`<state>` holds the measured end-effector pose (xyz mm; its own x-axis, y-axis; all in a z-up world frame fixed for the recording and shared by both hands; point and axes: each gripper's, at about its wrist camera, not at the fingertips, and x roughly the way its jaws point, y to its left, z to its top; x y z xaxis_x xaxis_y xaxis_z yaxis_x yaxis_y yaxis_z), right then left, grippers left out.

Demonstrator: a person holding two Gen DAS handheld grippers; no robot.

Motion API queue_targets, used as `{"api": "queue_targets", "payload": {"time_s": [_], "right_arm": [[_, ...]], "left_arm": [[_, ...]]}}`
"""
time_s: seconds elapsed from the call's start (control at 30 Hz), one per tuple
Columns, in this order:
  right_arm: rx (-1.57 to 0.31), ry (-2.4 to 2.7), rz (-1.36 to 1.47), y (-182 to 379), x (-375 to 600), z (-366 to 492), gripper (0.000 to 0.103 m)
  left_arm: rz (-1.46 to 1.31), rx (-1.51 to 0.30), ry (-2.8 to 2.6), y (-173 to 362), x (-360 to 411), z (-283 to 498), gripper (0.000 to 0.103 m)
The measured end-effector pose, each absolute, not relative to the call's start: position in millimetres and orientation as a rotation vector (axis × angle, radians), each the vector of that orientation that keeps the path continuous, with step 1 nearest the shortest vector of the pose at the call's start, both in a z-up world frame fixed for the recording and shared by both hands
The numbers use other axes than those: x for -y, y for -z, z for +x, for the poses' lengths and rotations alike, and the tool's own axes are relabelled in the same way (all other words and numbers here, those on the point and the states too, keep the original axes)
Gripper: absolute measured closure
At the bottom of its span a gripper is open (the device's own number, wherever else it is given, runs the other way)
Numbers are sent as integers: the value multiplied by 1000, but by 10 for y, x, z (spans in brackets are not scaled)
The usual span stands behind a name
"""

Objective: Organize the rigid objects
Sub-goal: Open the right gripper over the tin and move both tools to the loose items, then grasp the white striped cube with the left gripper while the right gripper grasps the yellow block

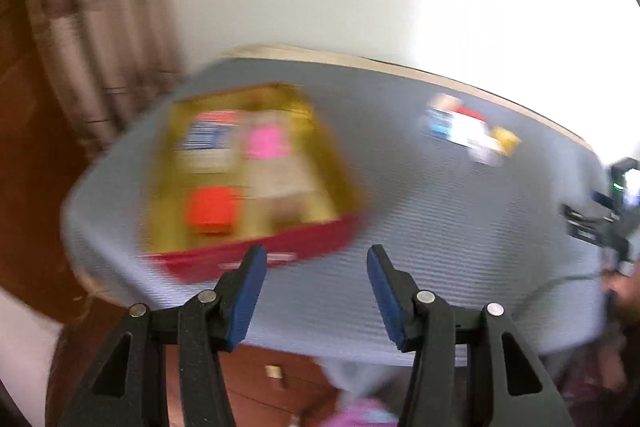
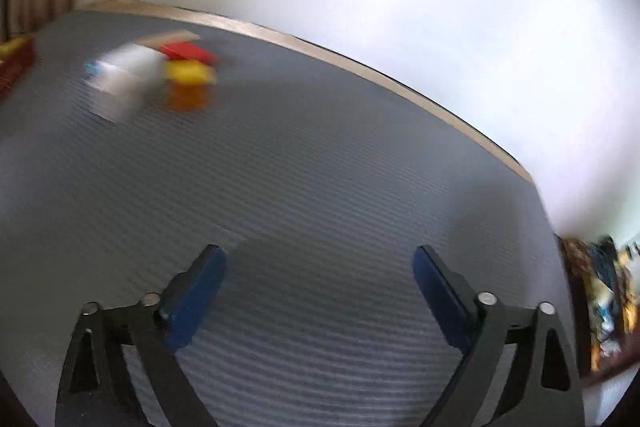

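Note:
A red box with a gold inside (image 1: 336, 187) sits on the grey ribbed mat (image 1: 440, 227), blurred. In it lie an orange block (image 1: 210, 209), a pink piece (image 1: 266, 141) and a blue-and-white pack (image 1: 208, 137). My left gripper (image 1: 317, 253) hovers open just in front of the box's red wall, nothing between its blue pads. In the right wrist view, a loose pile lies far left: a white box (image 2: 124, 75), a red block (image 2: 188, 53), a yellow piece (image 2: 188, 73) over an orange one (image 2: 188, 99), and a wooden stick (image 2: 168, 37). My right gripper (image 2: 319, 253) stands wide open over bare mat.
The same pile shows at the back right in the left wrist view (image 1: 472, 133). A black device with a green light (image 1: 600, 223) is at the right edge there. A curtain (image 1: 92, 27) hangs at left, wooden drawers (image 1: 272, 379) stand below the table, and clutter (image 2: 608, 287) lies beyond its right end.

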<state>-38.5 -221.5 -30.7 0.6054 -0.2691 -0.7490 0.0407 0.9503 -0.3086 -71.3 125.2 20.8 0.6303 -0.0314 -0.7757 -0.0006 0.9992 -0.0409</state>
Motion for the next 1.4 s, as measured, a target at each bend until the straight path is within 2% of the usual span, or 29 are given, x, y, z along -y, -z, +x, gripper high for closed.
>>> {"api": "queue_targets", "payload": {"time_s": [0.2, 0.37, 0.53, 1.13, 1.17, 1.2, 1.4], "right_arm": [[-917, 171, 62, 267, 2818, -397, 1], [-879, 111, 102, 208, 2805, -411, 1], [-854, 71, 140, 202, 2861, -460, 1], [-876, -4, 152, 235, 2848, -501, 1], [-878, -4, 152, 242, 2845, -495, 1], [-879, -2, 152, 243, 2845, -490, 1], [-887, -3, 154, 274, 2824, -439, 1]], "left_arm": [[-104, -984, 295, -266, -285, 0, 50], [-49, -1060, 313, -145, 383, 674, 50], [-38, -1107, 259, 10, 718, 1122, 50], [-52, -1144, 180, 432, 764, 1542, 50], [-68, -1151, 184, 451, 748, 1552, 51], [-84, -1161, 190, 476, 732, 1561, 70], [-93, -1145, 178, 440, 653, 1393, 73]]}}
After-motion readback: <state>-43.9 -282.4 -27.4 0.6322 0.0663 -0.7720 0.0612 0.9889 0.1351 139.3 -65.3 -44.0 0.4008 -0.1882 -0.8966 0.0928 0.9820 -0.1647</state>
